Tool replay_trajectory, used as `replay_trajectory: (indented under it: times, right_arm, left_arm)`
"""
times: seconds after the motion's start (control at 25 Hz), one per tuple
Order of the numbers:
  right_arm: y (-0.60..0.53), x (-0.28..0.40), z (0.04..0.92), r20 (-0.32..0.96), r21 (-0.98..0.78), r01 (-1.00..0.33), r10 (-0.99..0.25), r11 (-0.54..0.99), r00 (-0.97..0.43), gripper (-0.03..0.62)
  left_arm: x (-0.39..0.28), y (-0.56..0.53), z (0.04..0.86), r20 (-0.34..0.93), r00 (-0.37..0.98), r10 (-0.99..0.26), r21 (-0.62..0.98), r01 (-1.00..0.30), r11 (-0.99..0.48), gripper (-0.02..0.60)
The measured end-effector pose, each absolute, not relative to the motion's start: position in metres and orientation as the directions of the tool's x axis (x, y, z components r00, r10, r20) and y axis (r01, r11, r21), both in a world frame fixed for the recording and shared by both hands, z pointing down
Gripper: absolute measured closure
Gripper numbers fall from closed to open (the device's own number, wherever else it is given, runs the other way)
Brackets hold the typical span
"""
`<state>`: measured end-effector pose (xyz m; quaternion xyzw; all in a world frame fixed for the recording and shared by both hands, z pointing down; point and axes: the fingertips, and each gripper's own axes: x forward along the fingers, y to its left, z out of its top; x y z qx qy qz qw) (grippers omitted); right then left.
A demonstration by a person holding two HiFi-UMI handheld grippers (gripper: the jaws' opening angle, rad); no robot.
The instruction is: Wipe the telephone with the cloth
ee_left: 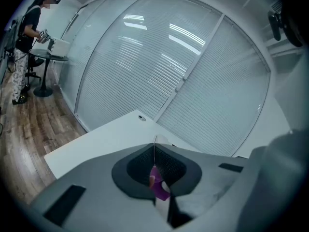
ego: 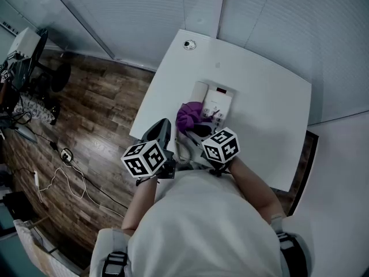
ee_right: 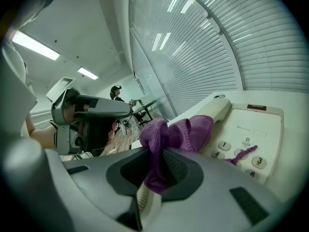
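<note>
Near the middle of the head view, on the white table [ego: 259,97], sits the telephone [ego: 218,104], a pale desk set with its handset [ego: 199,91] cradled along its left side. We hold the purple cloth [ee_right: 186,129] in the right gripper [ee_right: 155,166]. Its jaws are clamped on a fold, and the rest bunches up beyond the tips, where it seems to rest against the lower end of the handset. A loose thread trails over the number keys [ee_right: 241,151]. The left gripper [ee_left: 154,161] hangs left of the phone, near the table's edge. Its jaws are pressed together with nothing gripped that we can see, though a sliver of purple shows through the slit beneath them.

We judge the cloth to be light, soft and limp. It will crumple rather than push, so the grip belongs on a thick bunched fold with a pad of fabric left forward. The phone looks like light, smooth plastic that is apt to slide under a sideways rub, and its handset sits loose. Steadying the base at its left edge seems wise.
</note>
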<state>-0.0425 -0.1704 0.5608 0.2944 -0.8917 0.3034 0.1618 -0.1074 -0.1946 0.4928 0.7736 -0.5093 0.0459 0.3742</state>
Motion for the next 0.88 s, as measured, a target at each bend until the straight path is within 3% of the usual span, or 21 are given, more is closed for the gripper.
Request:
replay_trajectory:
  times: [0.88]
  right_arm:
    - [-0.147, -0.048, 0.577, 0.493, -0.527, -0.568, -0.317, 0.633, -0.810, 0.525]
  left_arm:
    - [-0.094, -0.199, 0.497, 0.456, 0.506, -0.732, 0.521, -0.819, -0.242, 0.560]
